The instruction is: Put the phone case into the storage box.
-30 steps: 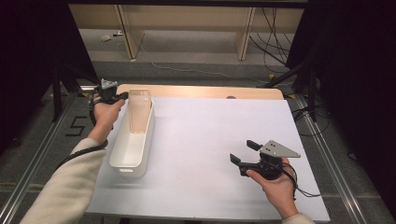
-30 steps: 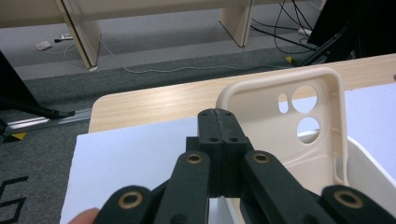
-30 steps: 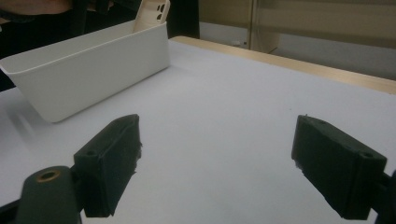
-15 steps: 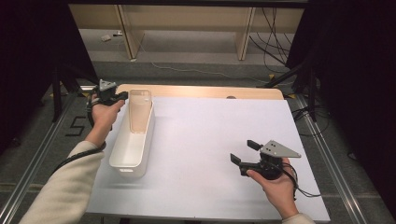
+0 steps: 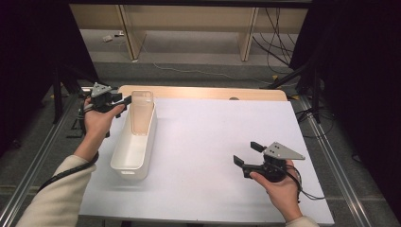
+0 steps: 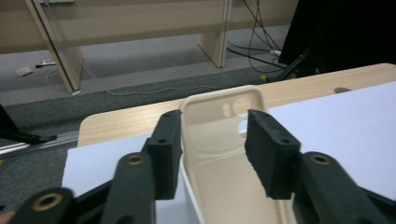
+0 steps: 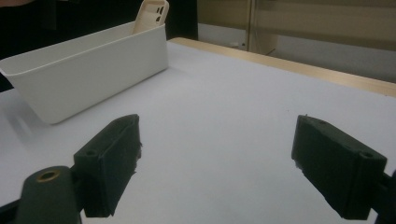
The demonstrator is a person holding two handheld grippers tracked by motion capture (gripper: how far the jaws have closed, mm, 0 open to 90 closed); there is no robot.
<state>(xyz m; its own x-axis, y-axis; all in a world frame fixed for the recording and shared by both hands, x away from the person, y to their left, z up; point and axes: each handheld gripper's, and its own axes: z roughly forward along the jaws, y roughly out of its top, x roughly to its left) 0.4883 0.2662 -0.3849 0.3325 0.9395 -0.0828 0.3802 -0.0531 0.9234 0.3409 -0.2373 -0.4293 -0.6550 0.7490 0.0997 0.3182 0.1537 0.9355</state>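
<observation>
High view has the left gripper (image 5: 124, 100) just beside the far end of the white bin (image 5: 135, 142), jaws just opening, nothing pinched. A cream phone case (image 6: 219, 135) stands tilted inside that bin, leaning on its far wall. Over on the bench (image 5: 213, 137), the right gripper (image 5: 247, 153) hovers wide, holding nothing

Light falls from overhead and the white desk (image 5: 213, 142) shows bright and even, without glare, while black surrounds swallow both sides. Shadows are soft and short, one lying beside the bin (image 7: 93, 65). In both gripper views the close black tongs are blurred; the high view is sharp.
</observation>
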